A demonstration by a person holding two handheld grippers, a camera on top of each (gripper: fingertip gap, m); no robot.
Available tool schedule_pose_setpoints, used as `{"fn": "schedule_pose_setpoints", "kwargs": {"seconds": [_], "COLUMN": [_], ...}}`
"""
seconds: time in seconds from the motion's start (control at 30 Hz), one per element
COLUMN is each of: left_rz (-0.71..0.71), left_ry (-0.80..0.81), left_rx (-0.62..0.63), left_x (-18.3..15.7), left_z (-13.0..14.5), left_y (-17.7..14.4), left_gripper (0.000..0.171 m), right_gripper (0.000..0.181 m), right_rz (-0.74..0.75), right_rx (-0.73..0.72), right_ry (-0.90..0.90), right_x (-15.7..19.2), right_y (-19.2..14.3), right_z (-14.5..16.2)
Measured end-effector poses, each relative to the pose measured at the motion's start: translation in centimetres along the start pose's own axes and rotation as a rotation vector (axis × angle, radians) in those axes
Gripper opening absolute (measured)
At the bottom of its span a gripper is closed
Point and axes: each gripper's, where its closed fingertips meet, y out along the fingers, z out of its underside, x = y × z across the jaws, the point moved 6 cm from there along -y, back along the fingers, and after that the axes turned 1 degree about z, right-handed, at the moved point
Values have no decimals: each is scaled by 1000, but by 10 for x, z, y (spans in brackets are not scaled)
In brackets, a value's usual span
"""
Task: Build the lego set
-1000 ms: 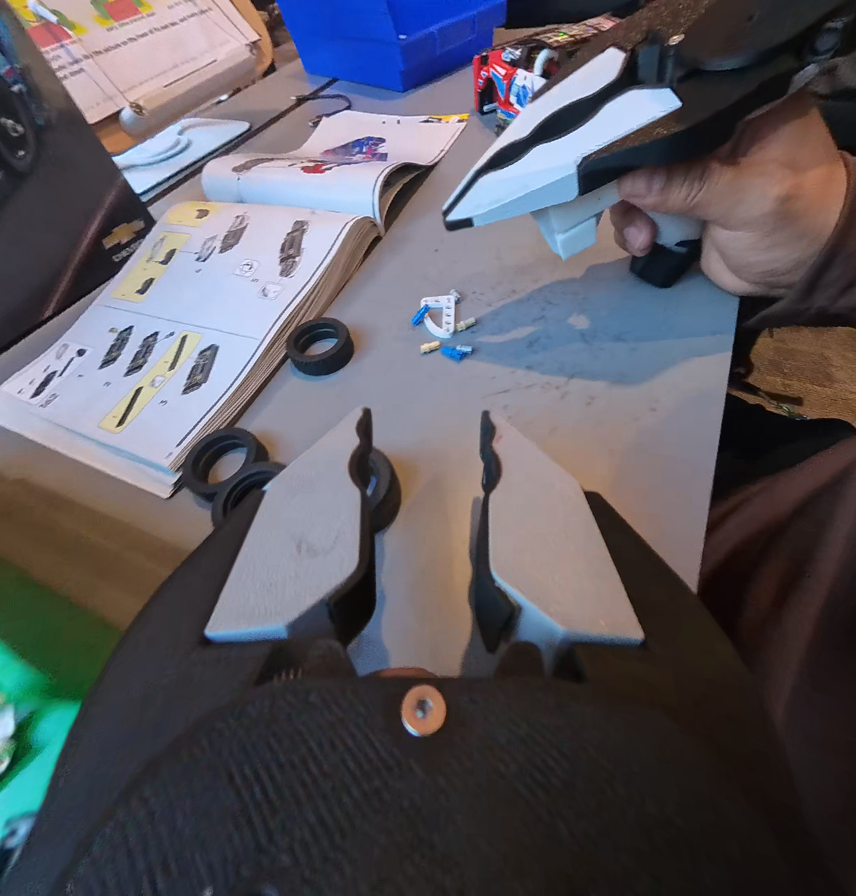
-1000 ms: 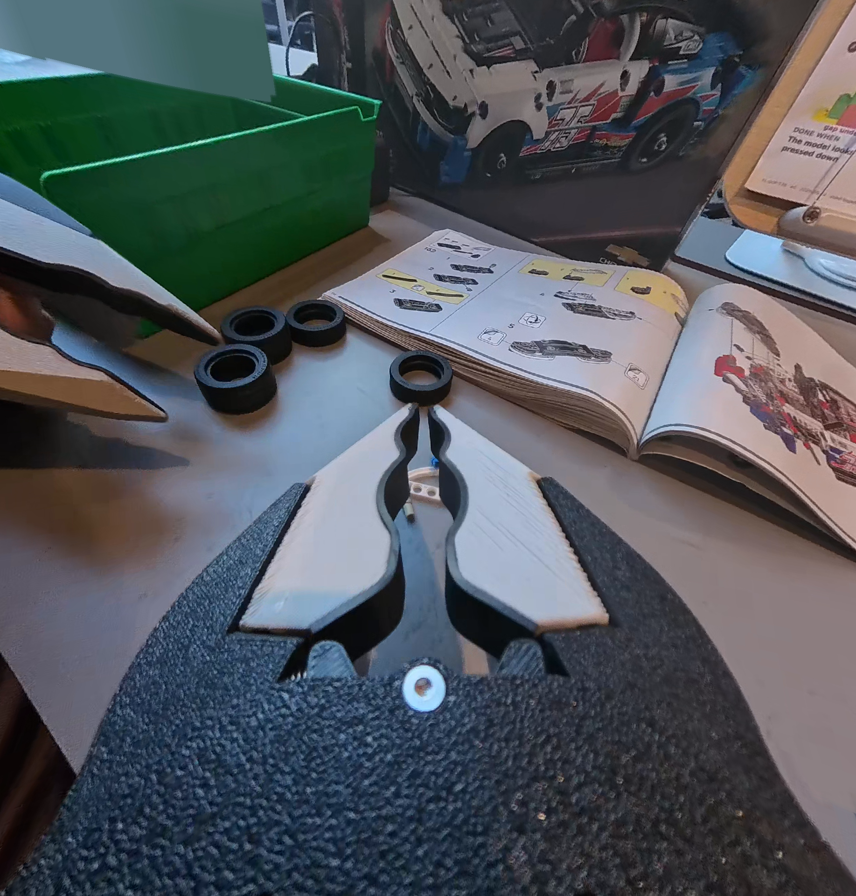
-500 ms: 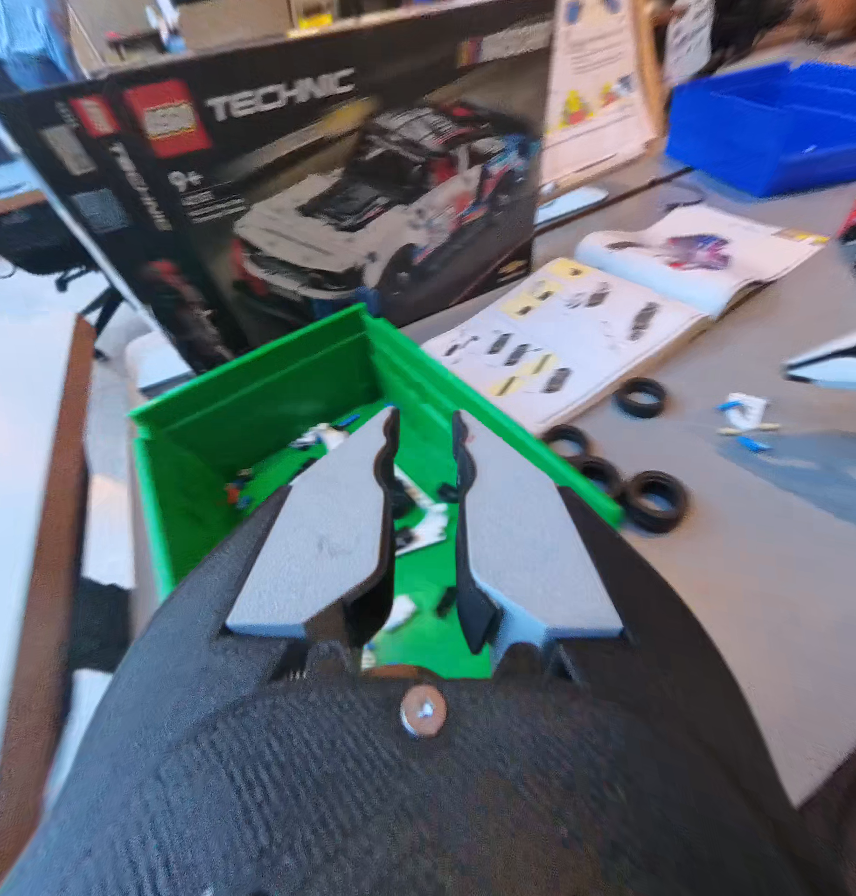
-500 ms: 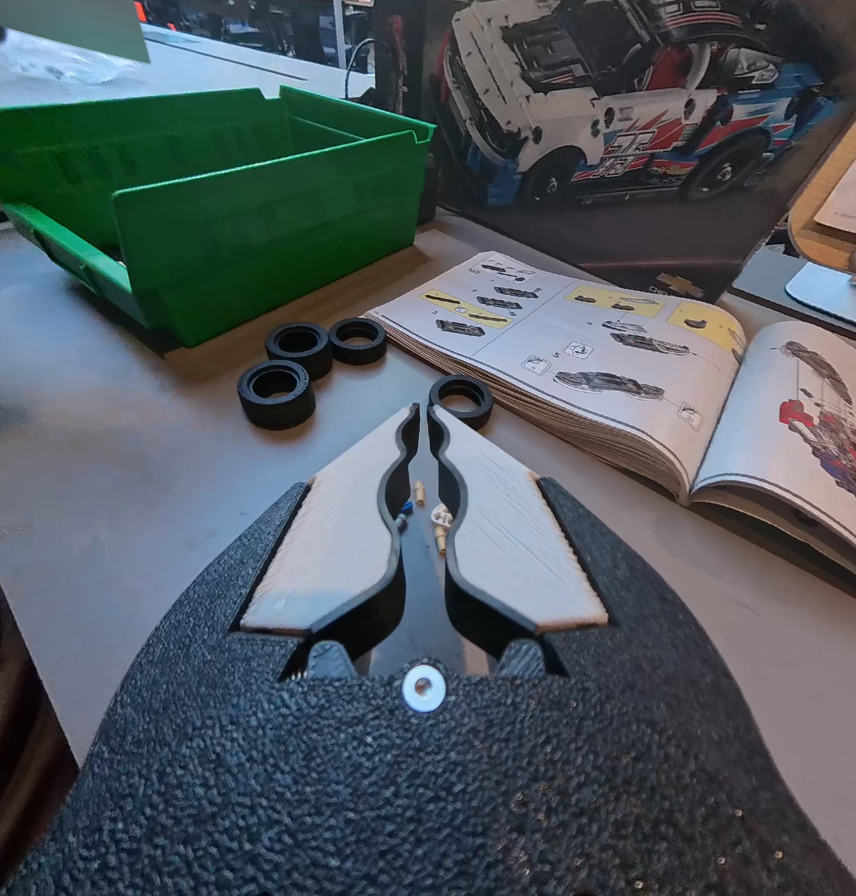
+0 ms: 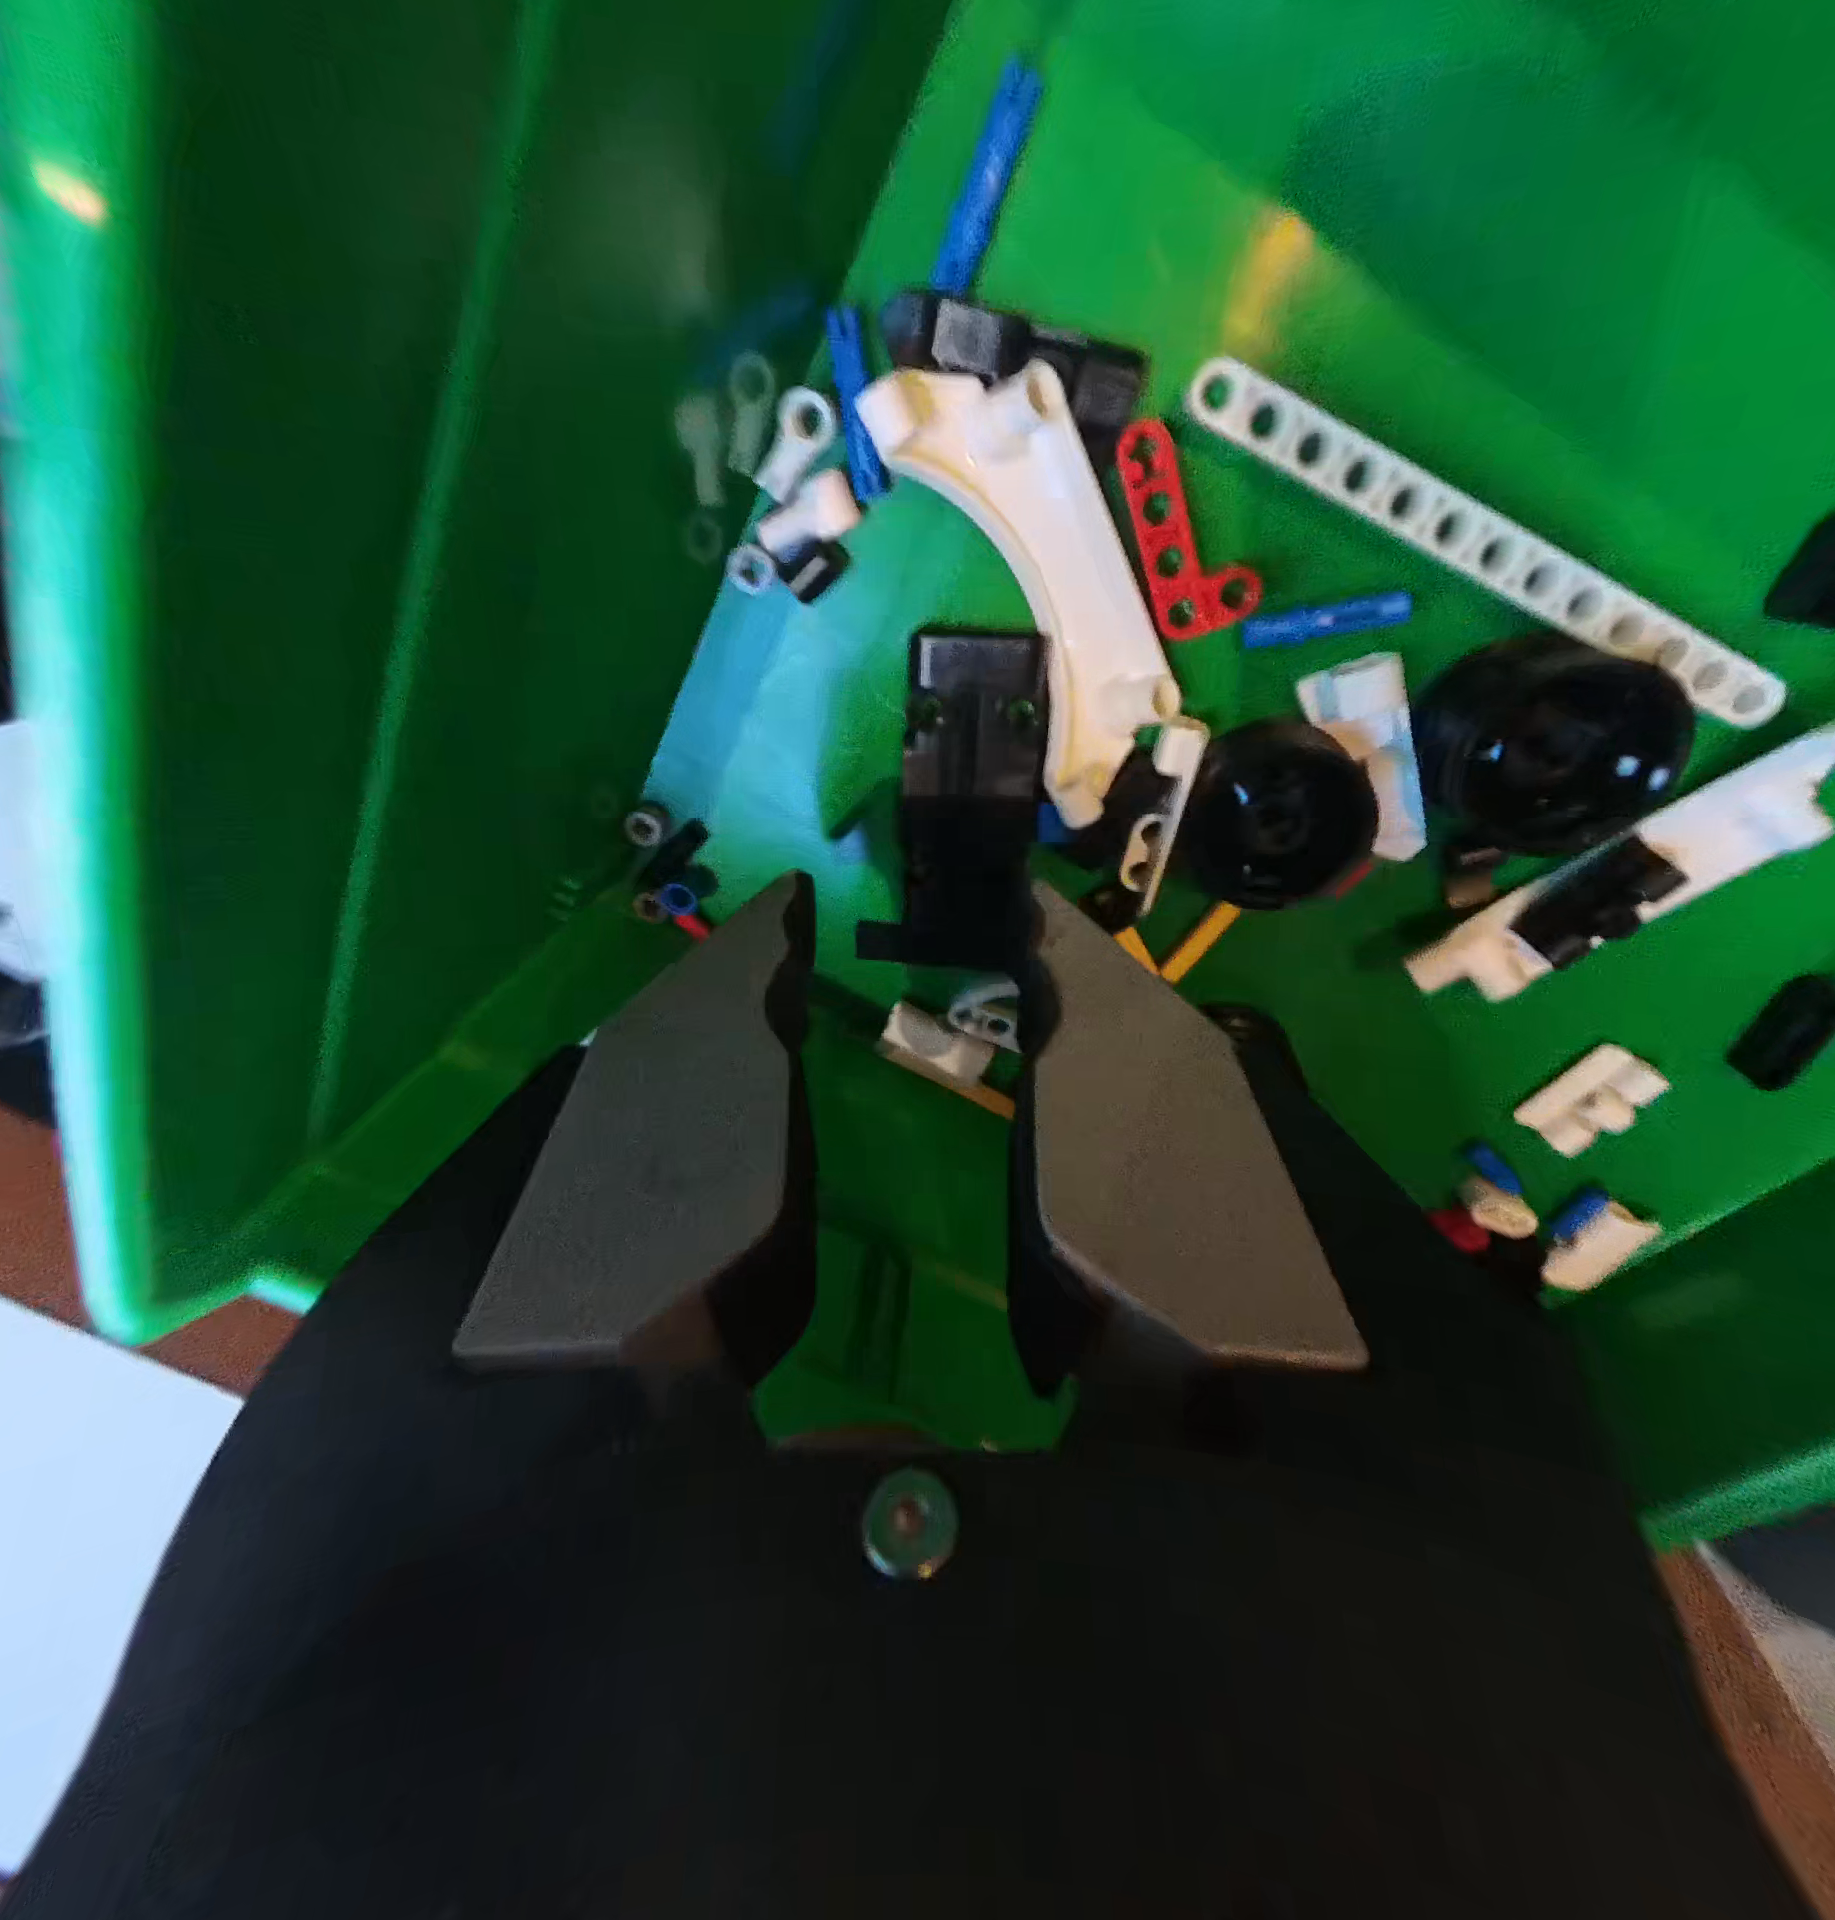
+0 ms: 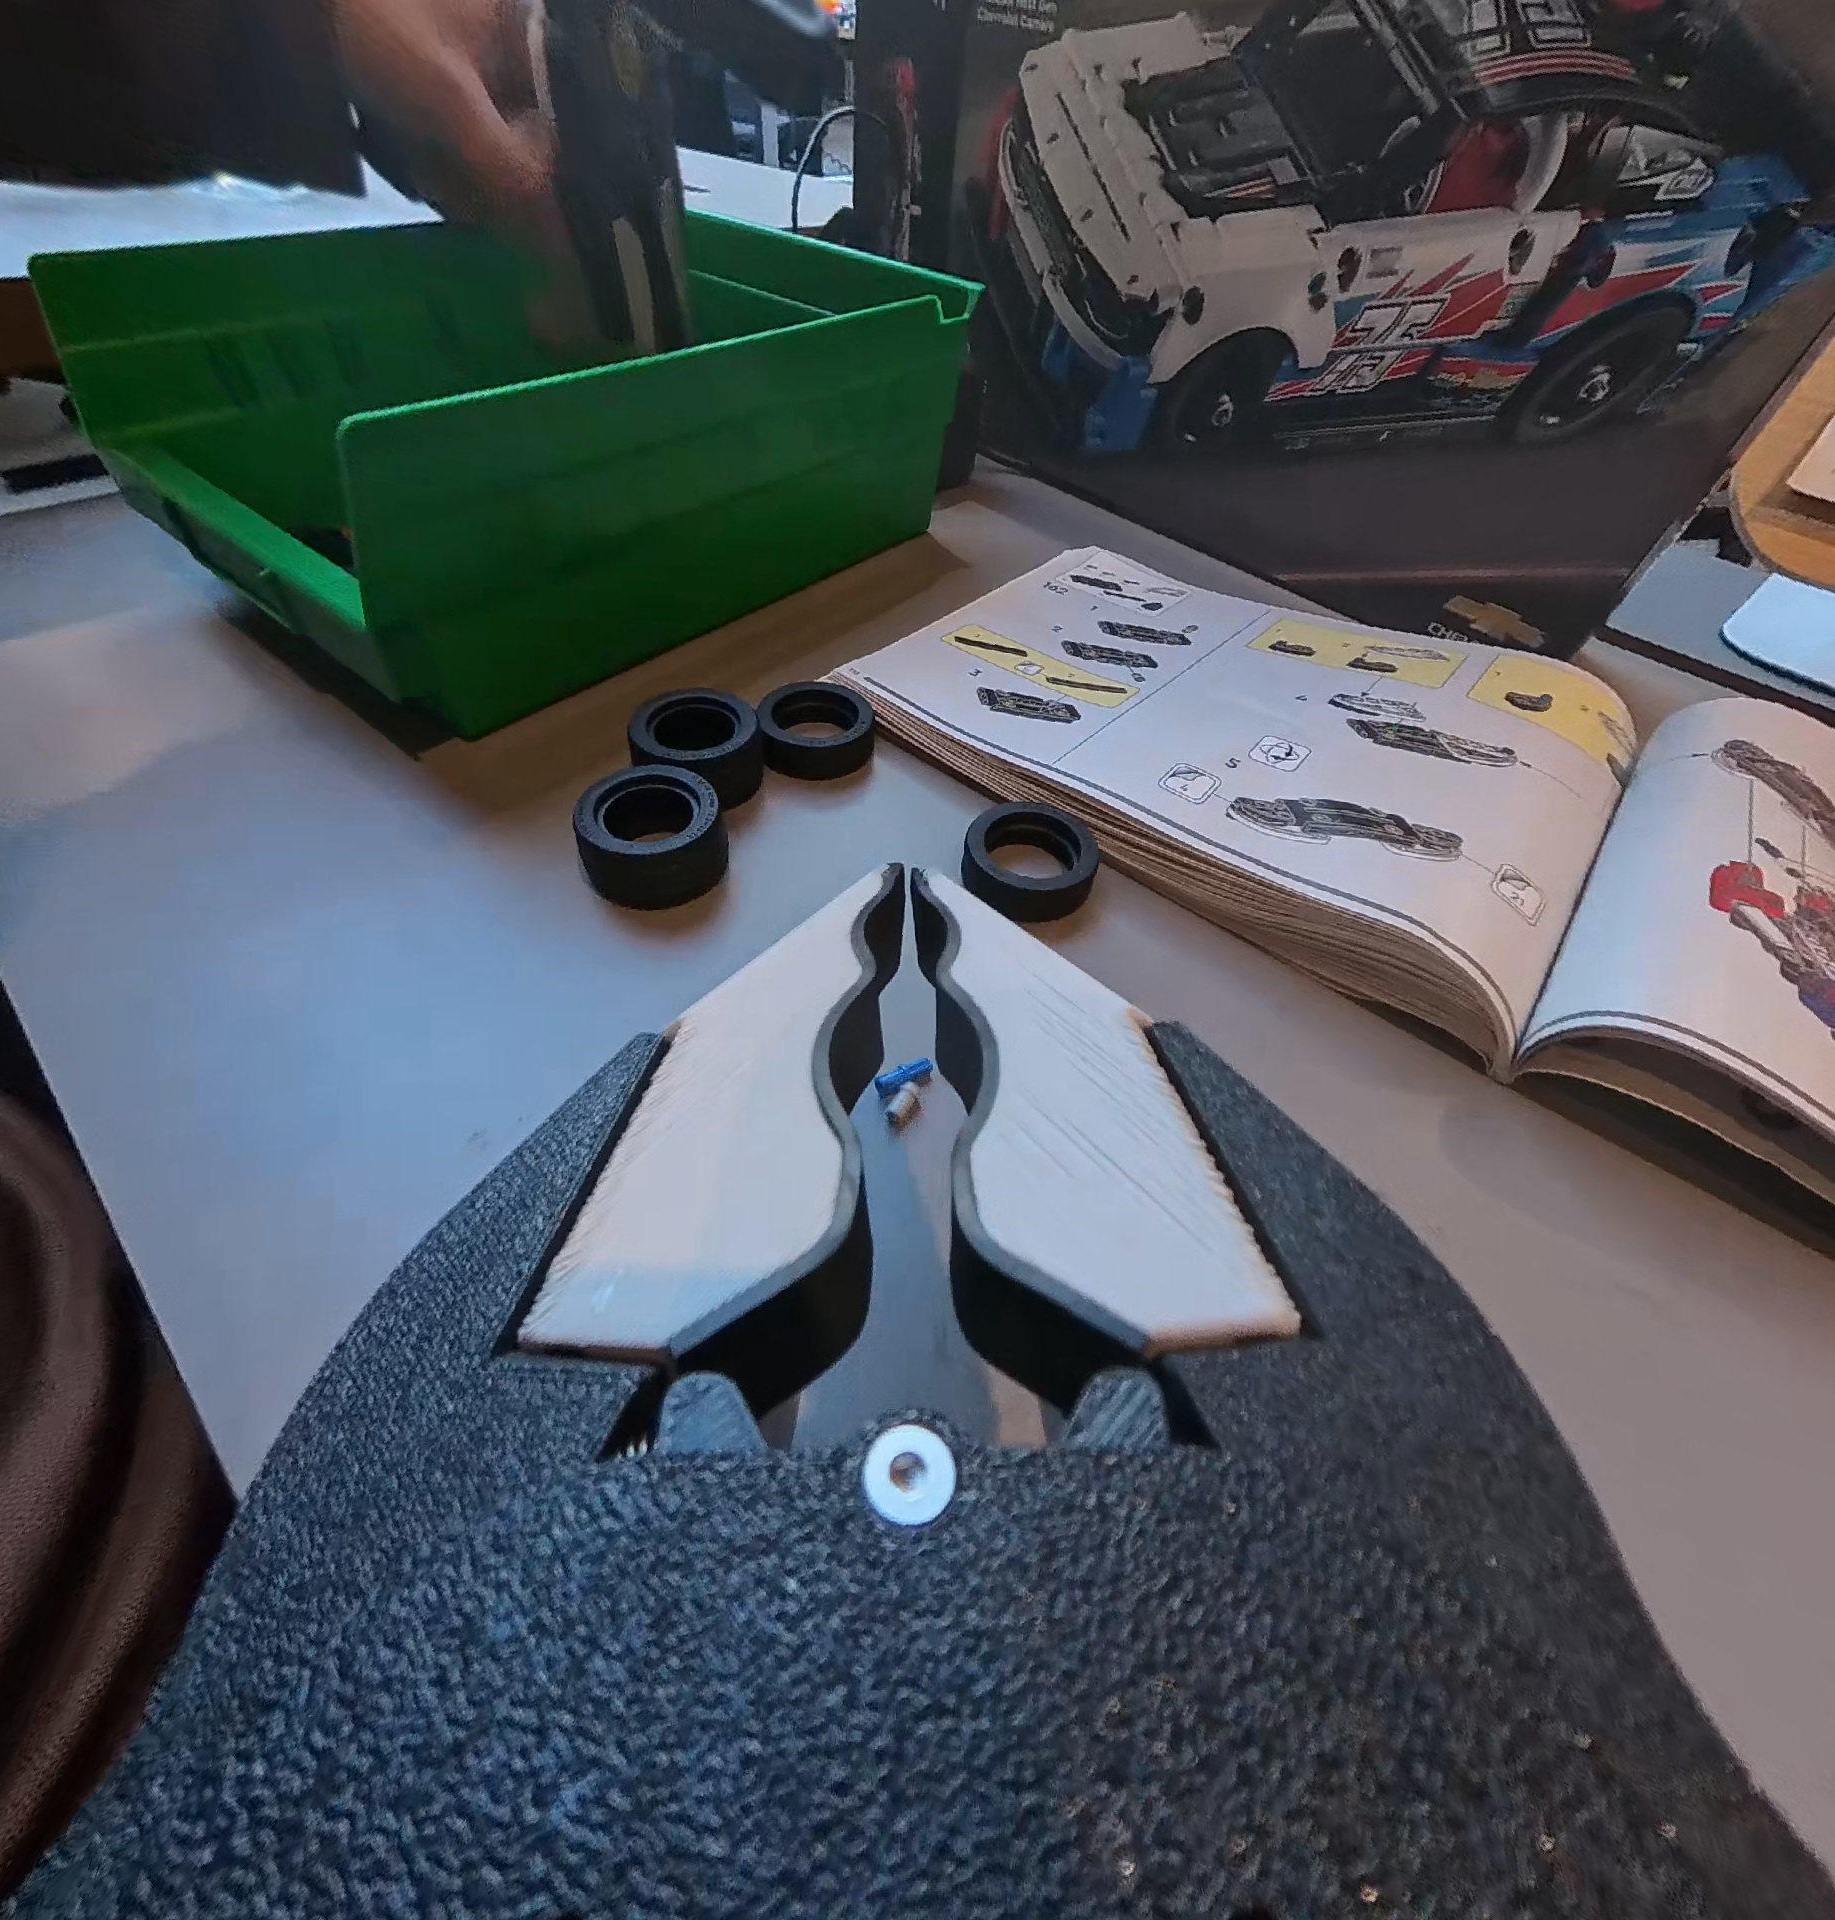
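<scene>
Over green bin (image 5: 601, 436), open hand-held gripper (image 5: 918, 940)

The left tool (image 5: 913, 935) fills the lower centre of its frame, jaws parted, pointing steeply down. The right tool (image 6: 908, 883), lower centre, has tips nearly touching, empty. A hand (image 6: 456, 114) blurs upper left.

Printing is showing on the dark set box (image 6: 1412, 343) and the open instruction booklet (image 6: 1308, 748); the green bin (image 5: 1515, 208) is bearing none.
</scene>
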Motion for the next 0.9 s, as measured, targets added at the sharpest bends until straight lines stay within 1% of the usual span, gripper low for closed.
{"fn": "schedule_pose_setpoints", "kwargs": {"seconds": [0.07, 0.17, 0.23, 0.27, 0.4, 0.47, 0.53, 0.63, 0.77, 0.83, 0.9], "left_rz": [15, 14, -13, -12, 20, 21, -10, -71, -195, -242, -278], "left_ry": [-2, 56, 63, 69, 68, 75, 72, 55, -9, -29, -26], "left_rx": [44, 139, 120, 133, 172, 156, 131, 38, -131, -242, -363], "left_x": [0, -5, -3, -1, 3, 1, 0, -3, -5, -17, -39], "left_z": [-1, 1, -6, -9, -15, -16, -13, -9, 2, 6, 6], "left_y": [3, 9, 9, 10, 11, 10, 4, -20, -73, -105, -137], "left_gripper": [37, 37, 28, 22, 22, 21, 22, 21, 22, 22, 22], "right_gripper": [1, 1, 1, 0, 0, 0, 0, 0, 0, 0, 0], "right_rz": [-1, -6, -8, -10, -14, -12, -6, -5, -7, -4, 4], "right_rx": [-5, -11, -14, -14, -12, -16, -21, -31, -37, -39, -43], "right_ry": [11, 26, 32, 33, 30, 25, 21, 25, 29, 29, 31], "right_x": [-1, -2, -3, -3, -1, 0, 0, -1, -1, -1, -2], "right_y": [-2, -5, -6, -6, -7, -9, -11, -15, -17, -18, -19], "right_z": [0, 0, 0, 0, -1, -2, -2, -3, -4, -4, -4]}}
